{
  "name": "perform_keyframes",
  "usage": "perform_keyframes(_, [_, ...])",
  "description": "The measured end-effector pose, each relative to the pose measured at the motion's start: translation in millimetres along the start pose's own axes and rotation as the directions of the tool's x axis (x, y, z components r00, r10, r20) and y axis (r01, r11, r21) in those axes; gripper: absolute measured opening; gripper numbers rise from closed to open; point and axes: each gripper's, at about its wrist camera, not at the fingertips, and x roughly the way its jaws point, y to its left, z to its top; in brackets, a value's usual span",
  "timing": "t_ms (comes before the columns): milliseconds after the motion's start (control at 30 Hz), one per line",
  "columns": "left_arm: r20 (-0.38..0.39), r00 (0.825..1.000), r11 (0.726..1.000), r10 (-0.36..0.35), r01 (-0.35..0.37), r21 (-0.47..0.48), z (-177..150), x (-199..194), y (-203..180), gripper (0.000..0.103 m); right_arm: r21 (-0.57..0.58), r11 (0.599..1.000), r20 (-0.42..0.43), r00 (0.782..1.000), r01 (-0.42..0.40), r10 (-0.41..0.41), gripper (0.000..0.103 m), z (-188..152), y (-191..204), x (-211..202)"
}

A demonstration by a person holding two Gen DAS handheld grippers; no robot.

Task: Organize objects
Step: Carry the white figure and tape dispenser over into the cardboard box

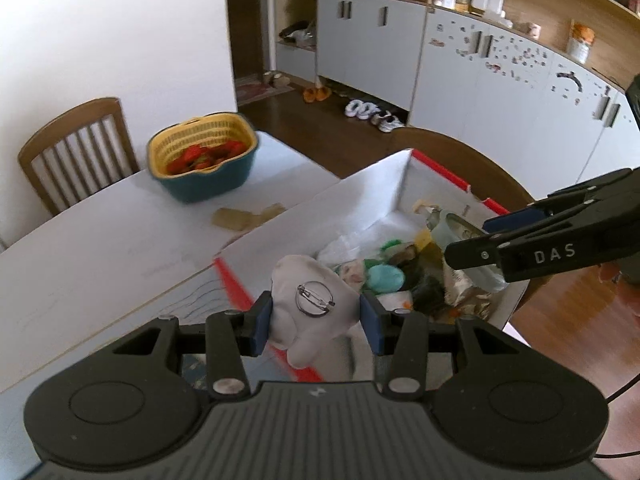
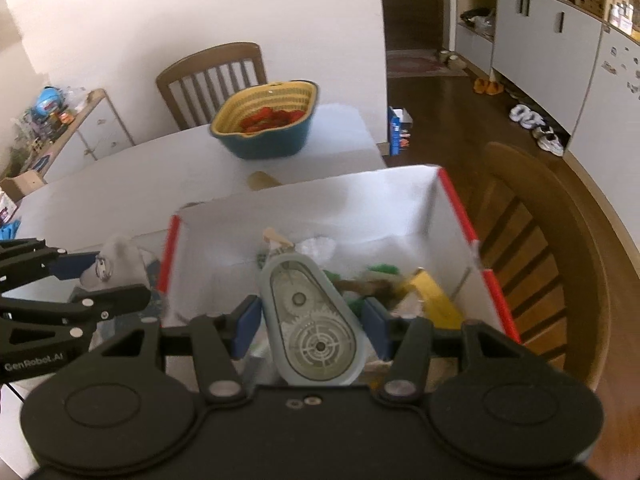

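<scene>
The left gripper (image 1: 316,322) pinches a white plush badge (image 1: 310,304) over the near-left corner of the white box (image 1: 360,200). The right gripper (image 2: 312,320) clamps a pale-blue correction-tape dispenser (image 2: 312,320) above the box's cluttered inside; the yellow basket (image 1: 202,152) sits beyond the box.

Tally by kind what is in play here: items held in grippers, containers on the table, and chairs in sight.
Held items: 2, a white plush badge in the left gripper and a pale blue geared gadget in the right gripper
Containers: 2, a white box and a yellow-and-teal basket
Chairs: 2, one behind the table, one beside the box
Total: 6
</scene>
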Motion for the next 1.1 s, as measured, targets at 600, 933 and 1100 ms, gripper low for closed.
perform_keyframes(600, [-0.080, 0.997, 1.000, -0.008, 0.011, 0.029, 25.7, 90.5, -32.2, 0.045, -0.043, 0.997, -0.056, 0.996, 0.072, -0.074, 0.055, 28.7, -48.6, 67.3])
perform_keyframes(933, [-0.141, 0.990, 0.999, -0.009, 0.014, 0.034, 33.4, 131.8, -35.8, 0.045, -0.115, 0.989, -0.122, 0.986, 0.097, -0.110, 0.054, 34.0, -52.5, 106.2])
perform_keyframes(1100, [-0.160, 0.987, 1.000, -0.022, 0.025, 0.017, 34.3, 143.2, -35.0, 0.045, -0.125, 0.988, -0.137, 0.985, 0.085, -0.103, 0.054, 34.4, -52.9, 112.1])
